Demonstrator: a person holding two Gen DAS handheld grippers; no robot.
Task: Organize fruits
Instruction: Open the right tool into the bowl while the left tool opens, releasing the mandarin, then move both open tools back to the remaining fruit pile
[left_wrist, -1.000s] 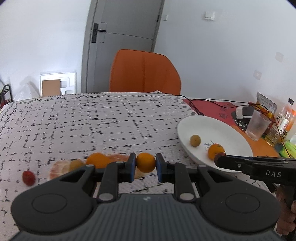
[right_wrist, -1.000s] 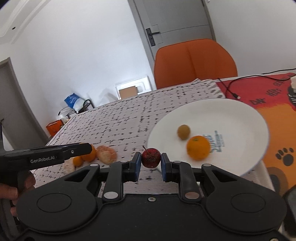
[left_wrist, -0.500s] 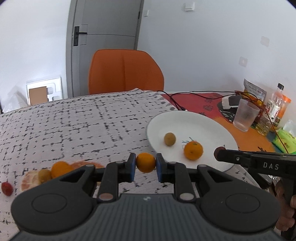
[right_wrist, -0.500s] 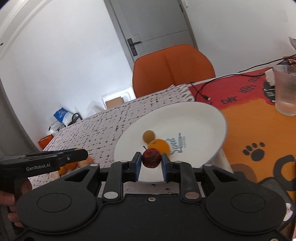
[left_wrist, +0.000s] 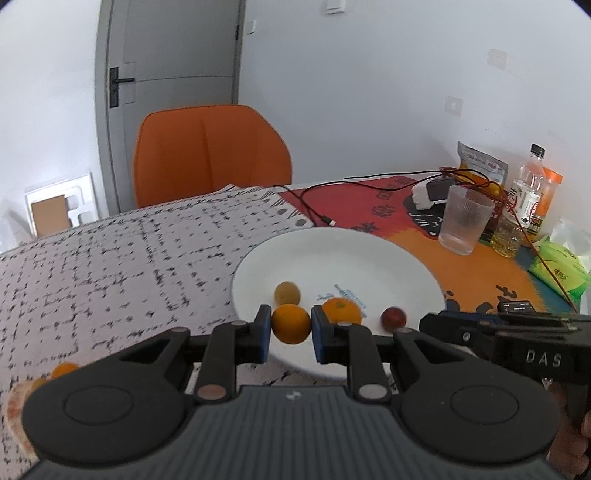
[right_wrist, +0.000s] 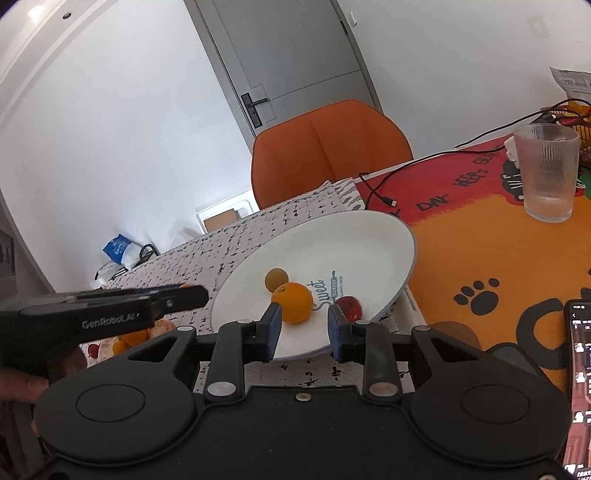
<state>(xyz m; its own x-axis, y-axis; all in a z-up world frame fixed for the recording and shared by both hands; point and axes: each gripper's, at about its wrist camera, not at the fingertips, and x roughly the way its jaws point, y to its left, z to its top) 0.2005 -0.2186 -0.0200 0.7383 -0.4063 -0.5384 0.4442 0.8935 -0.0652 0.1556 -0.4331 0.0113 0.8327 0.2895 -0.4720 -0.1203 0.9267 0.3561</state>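
L gripper (left_wrist: 291, 334) is clamped on a small orange (left_wrist: 291, 324), pads tight on both sides, held over the near edge of the white plate (left_wrist: 332, 254). R gripper (right_wrist: 303, 332) has its jaws parted w/ nothing between the pads; they're apart but not wide. The red fruit (right_wrist: 349, 308) sits on the plate just past the R fingertip, not touching the pads as far as I can tell. Also on the plate: a bigger orange (right_wrist: 292, 302) near the logo and a brownish round fruit (right_wrist: 276, 278) just behind it, both near the plate's middle. More fruit (right_wrist: 133, 336) lies on the tablecloth on the L side, partly hidden by the L tool.

Risks, my read:
- Red fruit is round and near the rim, could roll off if the R tips bump it on pulling back.
- If the L orange drops from height it may bounce, knock the others, or roll out; it should go low first.
- The 2 tools are close together over the plate, so a clash is possible.
- Glass (right_wrist: 548, 171) stands well apart, low risk.

Orientation: held orange is approx round, no real long axis. Stem end not visible, so can't tell which way it points. Plate orange shows its stem dimple facing up.
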